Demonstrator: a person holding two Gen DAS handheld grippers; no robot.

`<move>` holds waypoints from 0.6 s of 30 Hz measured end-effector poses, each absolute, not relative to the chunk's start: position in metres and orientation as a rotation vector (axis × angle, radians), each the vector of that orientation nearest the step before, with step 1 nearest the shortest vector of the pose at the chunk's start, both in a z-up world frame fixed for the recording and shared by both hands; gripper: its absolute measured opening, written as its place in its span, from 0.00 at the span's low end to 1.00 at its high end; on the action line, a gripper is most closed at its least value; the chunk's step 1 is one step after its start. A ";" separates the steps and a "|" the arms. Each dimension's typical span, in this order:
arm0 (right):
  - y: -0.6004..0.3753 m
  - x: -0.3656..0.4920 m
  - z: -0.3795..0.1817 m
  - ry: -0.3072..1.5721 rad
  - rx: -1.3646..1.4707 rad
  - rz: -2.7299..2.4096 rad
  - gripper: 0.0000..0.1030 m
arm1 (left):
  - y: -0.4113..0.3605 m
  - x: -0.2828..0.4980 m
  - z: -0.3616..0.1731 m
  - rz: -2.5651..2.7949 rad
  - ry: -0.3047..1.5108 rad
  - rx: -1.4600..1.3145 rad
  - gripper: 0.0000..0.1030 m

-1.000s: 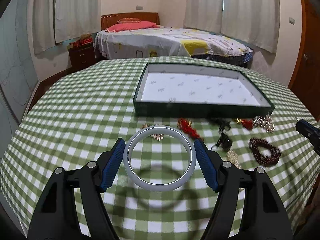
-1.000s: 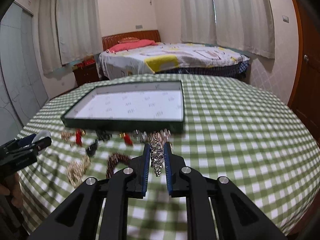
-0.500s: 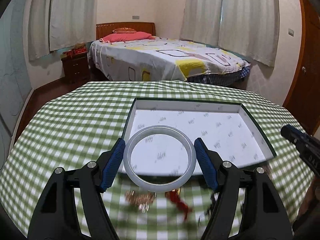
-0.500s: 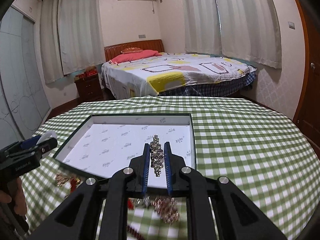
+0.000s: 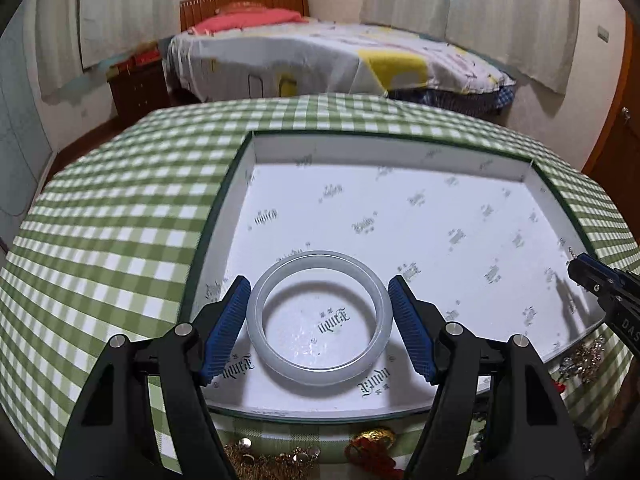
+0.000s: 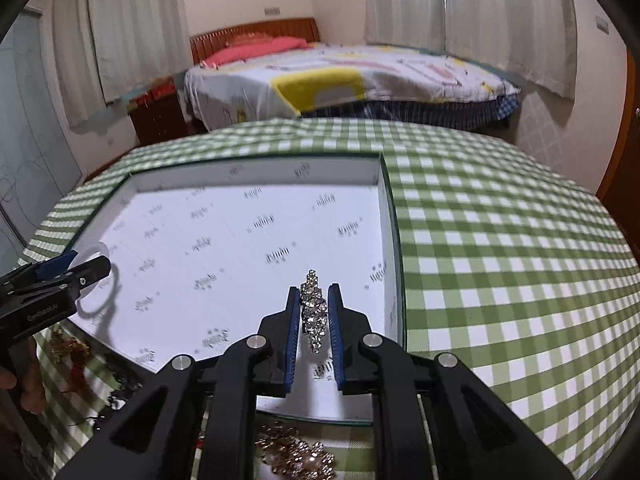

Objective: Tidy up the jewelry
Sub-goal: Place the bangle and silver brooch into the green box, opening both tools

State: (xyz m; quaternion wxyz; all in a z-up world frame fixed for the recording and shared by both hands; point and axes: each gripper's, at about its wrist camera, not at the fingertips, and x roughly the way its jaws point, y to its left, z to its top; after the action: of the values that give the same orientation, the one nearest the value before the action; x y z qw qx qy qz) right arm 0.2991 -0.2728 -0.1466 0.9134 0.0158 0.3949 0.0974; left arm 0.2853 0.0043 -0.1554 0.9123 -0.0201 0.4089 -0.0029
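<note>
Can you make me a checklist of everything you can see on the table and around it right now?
Surface: round table with a green checked cloth.
Job's things: shallow box with white printed lining, lying open; pale bangle over its near left part; sparkly rhinestone piece over its near right part.
Clutter: gold pieces and a red piece on the cloth in front of the box; more sparkly pieces below the right tool.
Grippers: left tool holds the bangle between its blue pads; right tool is pinched on the rhinestone piece.
Cables: nothing seen.
Surroundings: bed, curtains, wooden nightstand, door.
</note>
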 end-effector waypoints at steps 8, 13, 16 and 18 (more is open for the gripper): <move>-0.273 0.301 -0.151 0.842 0.023 0.202 0.14 | -0.001 0.289 -0.162 -0.022 0.874 -0.027 0.67; -0.272 0.303 -0.150 0.845 0.017 0.207 0.16 | -0.004 0.291 -0.162 -0.031 0.877 -0.023 0.71; -0.271 0.304 -0.149 0.838 0.018 0.222 0.28 | -0.007 0.293 -0.163 -0.041 0.880 -0.018 0.76; -0.269 0.303 -0.149 0.834 0.018 0.239 0.35 | -0.009 0.296 -0.163 -0.041 0.880 -0.021 0.77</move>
State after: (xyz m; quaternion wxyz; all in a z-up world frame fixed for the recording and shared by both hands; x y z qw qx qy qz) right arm 0.3030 -0.2695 -0.1490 0.9073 0.0090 0.4040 0.1160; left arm 0.2958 -0.0086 -0.1626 0.9046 -0.0101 0.4258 -0.0198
